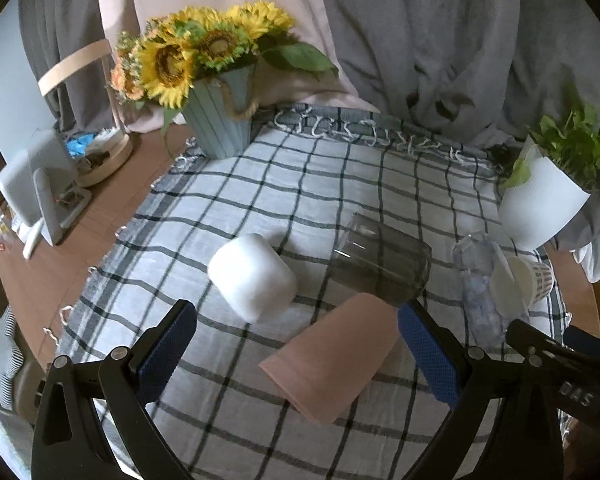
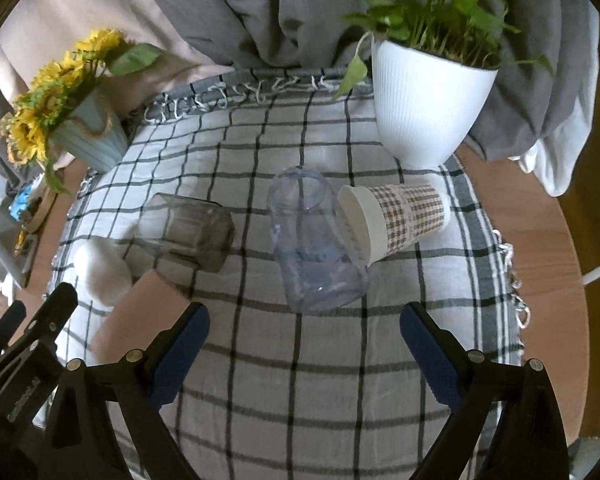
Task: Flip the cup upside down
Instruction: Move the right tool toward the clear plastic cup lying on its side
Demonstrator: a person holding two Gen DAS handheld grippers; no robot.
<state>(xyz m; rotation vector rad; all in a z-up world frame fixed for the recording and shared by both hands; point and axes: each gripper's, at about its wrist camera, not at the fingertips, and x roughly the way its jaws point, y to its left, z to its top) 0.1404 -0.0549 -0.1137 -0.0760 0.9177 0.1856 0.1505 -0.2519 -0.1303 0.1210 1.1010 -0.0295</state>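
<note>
Several cups lie on their sides on the checked cloth (image 1: 260, 184): a white cup (image 1: 252, 278), a smoky grey glass (image 1: 380, 262), a pink cup (image 1: 332, 356), a clear bluish plastic cup (image 2: 314, 246) and a checked paper cup (image 2: 396, 218). My left gripper (image 1: 296, 344) is open and empty, with the pink cup between its blue pads and the white cup just ahead. My right gripper (image 2: 304, 354) is open and empty, just short of the clear plastic cup. The right gripper's body shows at the left wrist view's right edge (image 1: 556, 364).
A blue pot of sunflowers (image 1: 216, 120) stands at the cloth's far left corner and a white pot with a green plant (image 2: 428, 108) at the far right. Grey and pink curtains hang behind. A small grey stand (image 1: 36, 188) and a wooden hoop tray (image 1: 100, 152) sit on the wooden table (image 1: 112, 200) at left.
</note>
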